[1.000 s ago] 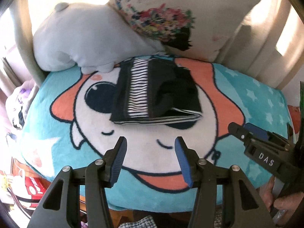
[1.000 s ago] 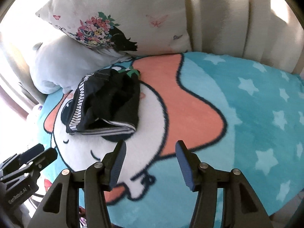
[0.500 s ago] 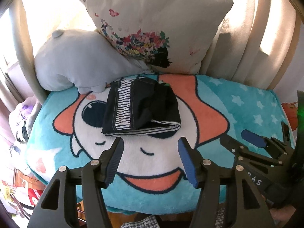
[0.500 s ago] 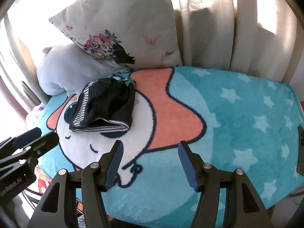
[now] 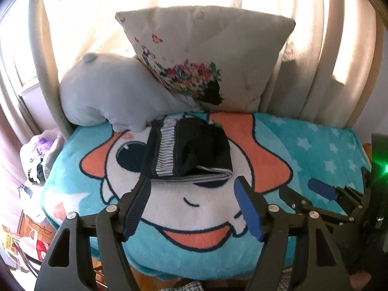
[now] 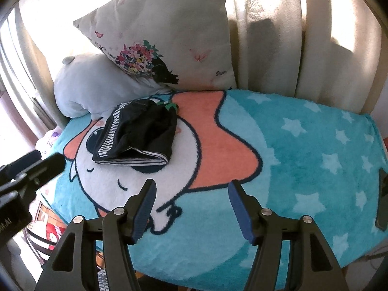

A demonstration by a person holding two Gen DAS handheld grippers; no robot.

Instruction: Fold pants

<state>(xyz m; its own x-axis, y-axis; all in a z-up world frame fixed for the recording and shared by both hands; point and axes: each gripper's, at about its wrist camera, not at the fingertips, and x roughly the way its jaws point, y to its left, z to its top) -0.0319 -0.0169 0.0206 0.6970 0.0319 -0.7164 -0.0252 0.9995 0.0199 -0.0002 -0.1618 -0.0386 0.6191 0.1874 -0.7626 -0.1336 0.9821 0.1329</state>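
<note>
A: The left tool [image 5: 191,208] has its blue pads spread wide with nothing between them, hovering over the lower middle of its frame, and the right tool [image 6: 191,208] is just as wide apart and empty.

B: And the pants [image 5: 188,156]?

A: Folded into a compact black bundle with a striped band, lying on the cartoon-face blanket [image 5: 315,150], a little above centre in the left view and left of centre in the right view [image 6: 138,135]. Neither tool touches them; both hang clear of the cloth, nearer the camera.

B: Why are they held back like that?

A: My guess is the folding is done. The layers are stacked with edges roughly aligned, so there's nothing to grip.

B: What sits near the bundle?

A: A pale plush toy [image 5: 106,97] just beyond its upper left corner, and a floral pillow [image 5: 206,58] leaning on the curtain [image 5: 327,48] behind.

B: Anything you can't make out?

A: The far edge of the pants is partly hidden by their own bulk, and a small green bit [image 6: 171,106] there is too small to identify. The inner layers can't be counted. The bed's near edge is cut off by the tool arms.
</note>
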